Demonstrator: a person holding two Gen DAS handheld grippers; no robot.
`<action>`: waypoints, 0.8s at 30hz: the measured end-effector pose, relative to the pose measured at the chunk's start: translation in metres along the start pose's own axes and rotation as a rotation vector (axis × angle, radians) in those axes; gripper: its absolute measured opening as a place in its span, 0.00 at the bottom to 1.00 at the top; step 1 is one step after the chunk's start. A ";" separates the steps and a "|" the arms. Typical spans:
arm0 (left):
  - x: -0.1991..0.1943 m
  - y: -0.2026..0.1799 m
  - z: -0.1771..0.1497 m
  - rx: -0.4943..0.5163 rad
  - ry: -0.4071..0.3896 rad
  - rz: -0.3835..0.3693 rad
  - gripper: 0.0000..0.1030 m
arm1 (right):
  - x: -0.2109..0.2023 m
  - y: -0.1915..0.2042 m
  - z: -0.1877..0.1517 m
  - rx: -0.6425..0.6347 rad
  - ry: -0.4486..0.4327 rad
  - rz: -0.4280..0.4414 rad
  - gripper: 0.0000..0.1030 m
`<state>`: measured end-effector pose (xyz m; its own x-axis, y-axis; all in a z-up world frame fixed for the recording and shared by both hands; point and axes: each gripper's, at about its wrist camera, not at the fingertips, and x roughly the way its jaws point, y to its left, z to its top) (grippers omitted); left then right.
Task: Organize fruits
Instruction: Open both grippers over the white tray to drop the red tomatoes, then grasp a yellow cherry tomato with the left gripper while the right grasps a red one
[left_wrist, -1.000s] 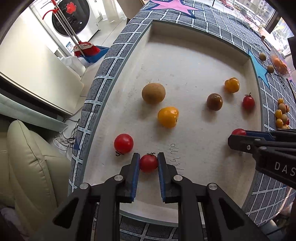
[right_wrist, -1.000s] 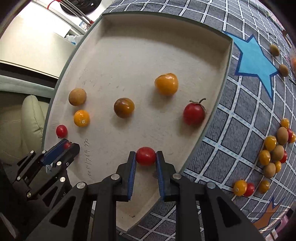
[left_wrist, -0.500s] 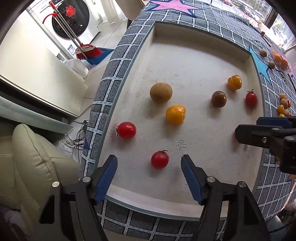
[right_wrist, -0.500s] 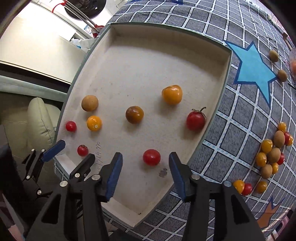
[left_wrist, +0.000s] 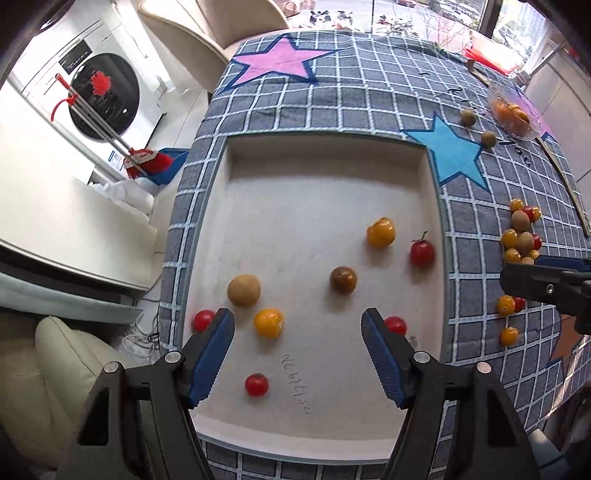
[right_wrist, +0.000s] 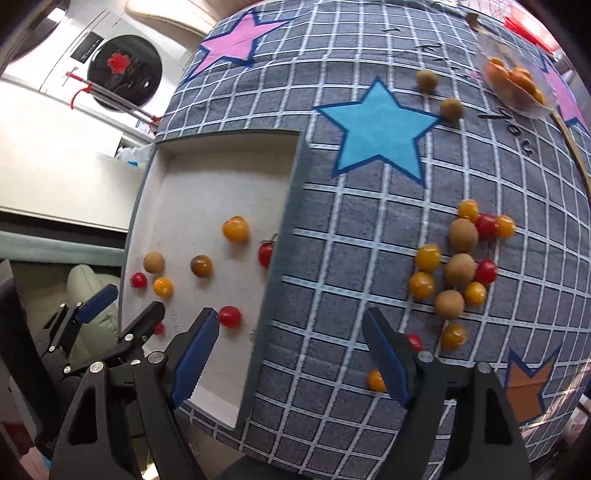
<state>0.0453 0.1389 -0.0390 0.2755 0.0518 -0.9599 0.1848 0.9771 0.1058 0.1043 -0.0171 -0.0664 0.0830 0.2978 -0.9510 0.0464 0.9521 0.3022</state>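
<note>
Eight fruits already lie in the shallow beige tray (left_wrist: 430, 177), spread singly over its floor: a small red tomato (left_wrist: 256, 384) sits between the fingers of the left gripper (left_wrist: 298, 352) and nearer the wrist than their tips, an orange tomato (left_wrist: 269, 322) and a tan round fruit (left_wrist: 243, 290) lie just ahead of its left finger, another red tomato (left_wrist: 203, 319) is half hidden beyond that finger near the tray's left wall, and a further red one (left_wrist: 395, 325) peeks out from behind the right finger. Farther ahead are a dark brownish tomato (left_wrist: 343, 280), a yellow-orange tomato (left_wrist: 381, 232) and a stemmed red tomato (left_wrist: 422, 253) close to the right wall. Both grippers are spread wide and hold nothing. The right gripper (right_wrist: 290, 354) hangs over the tray's right edge and the checked tablecloth (right_wrist: 332, 240), with the unsorted pile (right_wrist: 458, 266) of yellow, red and tan fruits ahead and to its right, well apart from the tray. A stray orange fruit (right_wrist: 375, 380) and a red one (right_wrist: 414, 341) lie close by its right finger. By this count the job looks less than half done, as over a dozen fruits remain on the cloth. Two tan fruits (right_wrist: 450, 109) and a clear dish of orange fruit (right_wrist: 513, 85) lie farther off, past the blue star (right_wrist: 376, 133). Nothing blocks the reach to the pile, though the tray's raised wall lies on the way back.
</note>
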 end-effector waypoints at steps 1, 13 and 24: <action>-0.003 -0.008 0.006 0.020 -0.010 -0.010 0.70 | -0.004 -0.013 -0.001 0.026 -0.009 -0.014 0.80; 0.014 -0.130 0.041 0.265 0.024 -0.137 0.70 | -0.025 -0.147 -0.037 0.250 -0.017 -0.159 0.80; 0.049 -0.180 0.042 0.354 0.085 -0.168 0.70 | -0.010 -0.155 -0.052 0.158 -0.021 -0.172 0.70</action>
<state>0.0649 -0.0434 -0.0947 0.1380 -0.0711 -0.9879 0.5387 0.8424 0.0146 0.0441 -0.1644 -0.1077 0.0814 0.1291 -0.9883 0.2169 0.9655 0.1440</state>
